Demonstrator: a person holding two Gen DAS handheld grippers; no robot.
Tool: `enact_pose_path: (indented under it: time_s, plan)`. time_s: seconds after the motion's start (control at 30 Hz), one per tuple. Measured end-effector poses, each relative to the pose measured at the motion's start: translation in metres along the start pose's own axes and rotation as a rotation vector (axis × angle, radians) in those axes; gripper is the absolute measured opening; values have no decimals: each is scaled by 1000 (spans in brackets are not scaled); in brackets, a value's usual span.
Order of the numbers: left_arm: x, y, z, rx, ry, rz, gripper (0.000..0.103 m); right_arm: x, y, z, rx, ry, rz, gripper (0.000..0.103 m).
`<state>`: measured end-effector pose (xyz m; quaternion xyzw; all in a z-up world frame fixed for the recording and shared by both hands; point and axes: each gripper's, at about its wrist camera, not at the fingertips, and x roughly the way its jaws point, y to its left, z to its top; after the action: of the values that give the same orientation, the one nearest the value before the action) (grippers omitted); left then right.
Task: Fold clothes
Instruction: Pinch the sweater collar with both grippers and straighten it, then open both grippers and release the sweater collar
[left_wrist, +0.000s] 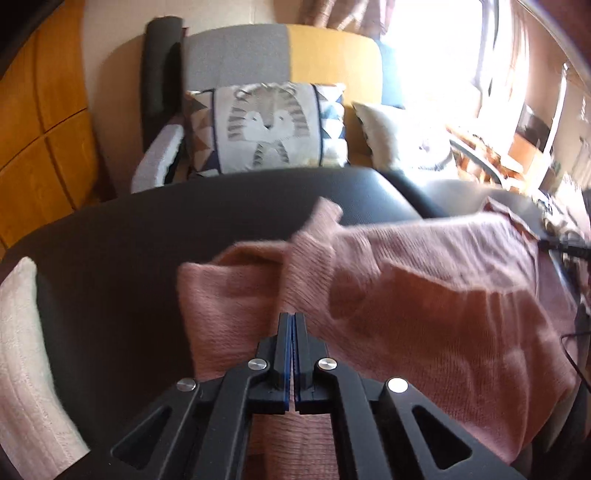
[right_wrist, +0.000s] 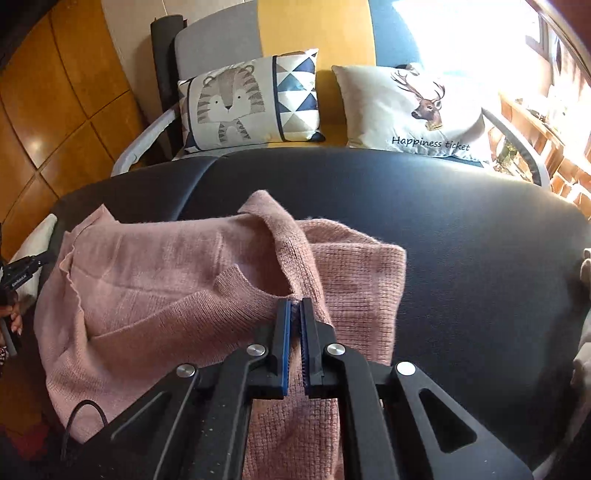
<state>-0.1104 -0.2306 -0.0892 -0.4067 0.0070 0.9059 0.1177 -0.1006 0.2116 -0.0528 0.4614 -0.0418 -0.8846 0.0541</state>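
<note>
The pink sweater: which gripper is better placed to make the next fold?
Probably the right gripper: its jaws pinch the pink sweater. The left gripper looks shut with nothing between.

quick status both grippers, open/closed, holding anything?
Left gripper: closed over the pink sweater; no fabric visible between the pads, so a grip cannot be told.
Right gripper: closed on a fold of the pink sweater.

Pink knit sweater (right_wrist: 155, 295), partly folded and rumpled, lies on the black padded surface (right_wrist: 461, 240). Ribbed edge pinched between the right claw (right_wrist: 294, 306) tips; bulk spreads left of it, one folded layer just right. Left claw (left_wrist: 293, 319) closed over its near edge.
</note>
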Motion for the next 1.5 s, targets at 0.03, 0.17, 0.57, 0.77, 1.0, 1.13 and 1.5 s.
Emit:
enact_pose_path:
  time_s: [0.03,0.17,0.57,0.77,1.0,1.13,1.5]
  plan:
    - [0,3,1,-5,3,10,0,0,-4,2,21,-11,1,4]
    - [-3,7,-1,-13,5,-39,0,2,-27,6,143,-55,-7,4]
    - [16,-18,-1,72,113,-106,19,27,-41,-1,180,36,-14,4]
    - [19,-28,5,125,165,-112,30,27,-41,-5,181,42,3,4]
    - [23,-44,1,204,116,-27,20,28,-41,-5,182,38,5,5]
    - [13,-43,3,190,76,-21,3,27,-40,-5,183,33,2,5]
    - [-55,29,29,-30,-180,48,3,9,-36,5,212,-93,-74,4]
